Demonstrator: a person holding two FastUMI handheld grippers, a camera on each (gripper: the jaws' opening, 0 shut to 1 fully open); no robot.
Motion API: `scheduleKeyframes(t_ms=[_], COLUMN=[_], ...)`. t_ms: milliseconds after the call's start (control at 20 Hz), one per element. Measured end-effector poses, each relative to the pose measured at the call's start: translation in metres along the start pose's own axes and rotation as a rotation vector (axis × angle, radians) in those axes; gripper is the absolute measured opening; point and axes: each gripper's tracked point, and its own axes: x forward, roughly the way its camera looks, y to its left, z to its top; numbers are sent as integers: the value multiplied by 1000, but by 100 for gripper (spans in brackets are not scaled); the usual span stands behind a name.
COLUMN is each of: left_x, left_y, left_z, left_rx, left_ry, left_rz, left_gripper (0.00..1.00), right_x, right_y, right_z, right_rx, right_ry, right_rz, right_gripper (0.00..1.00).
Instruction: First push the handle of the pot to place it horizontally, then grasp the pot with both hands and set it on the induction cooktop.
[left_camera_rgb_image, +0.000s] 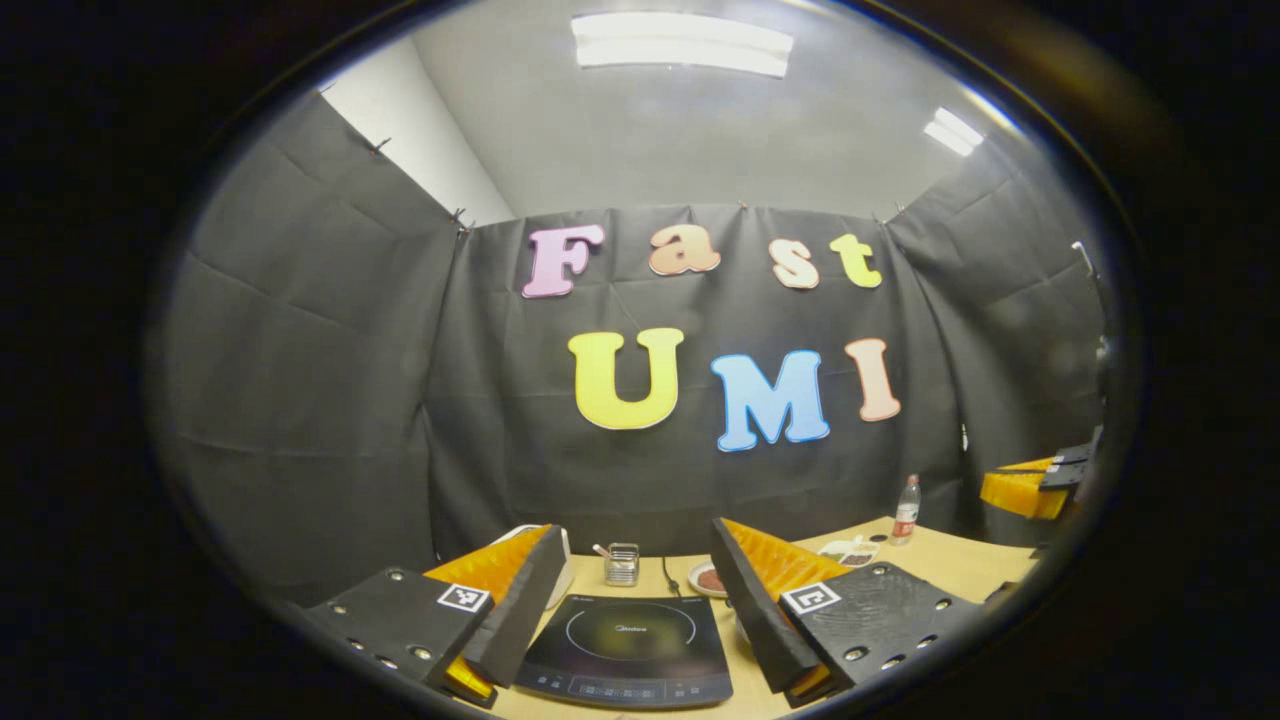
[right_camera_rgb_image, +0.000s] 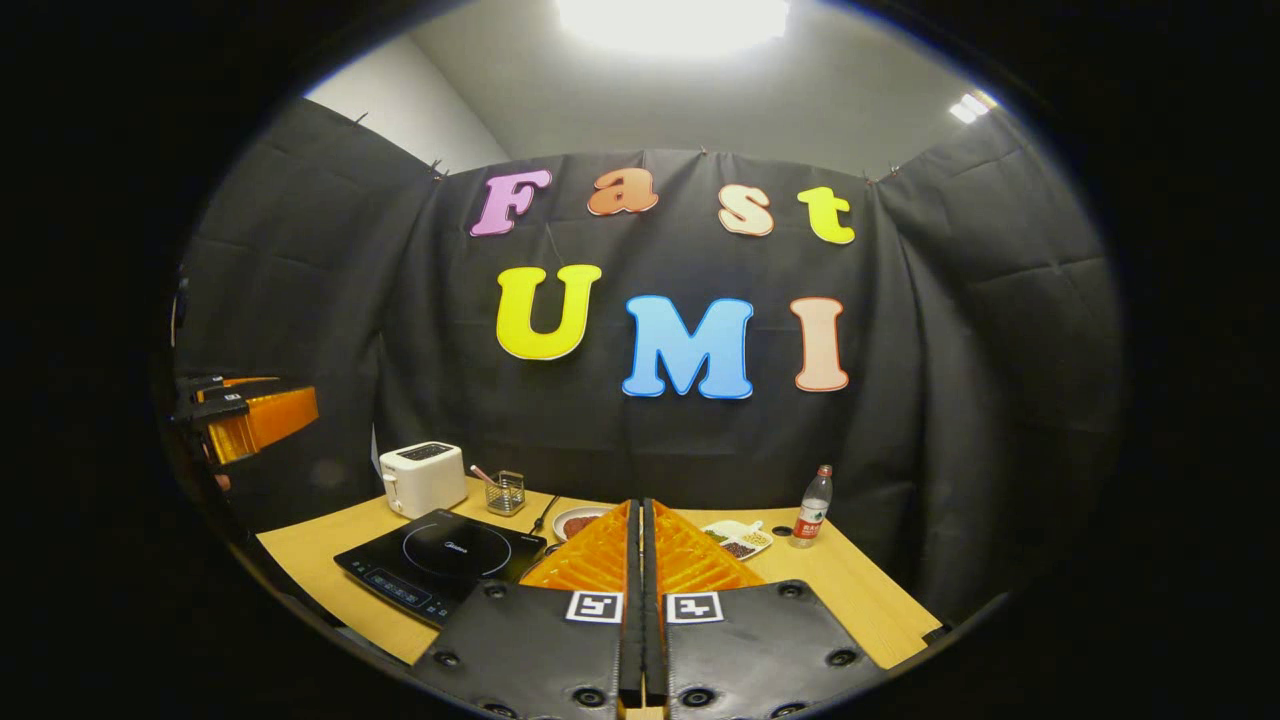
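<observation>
While both tools hang above the table, findings are as follows.

Left gripper (left_camera_rgb_image: 630, 600): jaws wide apart, nothing between them, poised over the induction cooktop (left_camera_rgb_image: 628, 650).

Right gripper (right_camera_rgb_image: 642, 545): fingers pressed together, holding nothing, raised above the table (right_camera_rgb_image: 840, 590) to the right of the cooktop.

Pot: cannot be located in either view; its position and handle angle cannot be stated.

Cooktop: black glass slab, lying flat near the table's front edge, surface bare.

Surroundings: toaster (right_camera_rgb_image: 422, 478) and a small wire holder (right_camera_rgb_image: 508, 492) behind the cooktop; a plate (right_camera_rgb_image: 578, 521), a divided dish (right_camera_rgb_image: 738, 538) and a bottle (right_camera_rgb_image: 812, 506) further right.

Stage, judged: handle push not yet begun.

Handling, judged: a pot is likely rigid, fairly heavy and smooth-sided, so slippage is the risk. Hold advised at opposite sides, rim or handle, one gripper each, kept level.

Hazard, judged: glass top calls for a gentle set-down.
</observation>
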Motion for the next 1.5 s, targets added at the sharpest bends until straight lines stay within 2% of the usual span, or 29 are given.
scheduleKeyframes(t_ms=[50,250,300,500,600,650,850,900,1500], left_x=[2,5,7,13,18,20,27,28,43], left_y=[5,12,10,3,-4,-10,-23,-26,-42], left_z=[-2,-4,-5,-3,-7,-9,-11,-13,-29], left_rx=[0,-3,1,-1,-8,-10,9,11,44], left_ry=[3,6,10,1,8,13,22,27,76], left_rz=[5,12,13,30,42,43,65,72,155], left_gripper=[90,87,92,87,87,87,92,87,87], right_x=[2,8,9,16,21,23,31,34,51], right_y=[3,8,9,6,3,0,-8,-10,-14], right_z=[-5,-25,-31,-55,-69,-75,-105,-114,-194], right_rx=[0,-16,-16,-18,-33,-45,-58,-54,-75], right_ry=[18,79,94,163,201,217,292,317,528], right_rz=[7,28,35,74,101,112,163,175,306], right_gripper=[0,2,2,2,0,2,0,0,2])
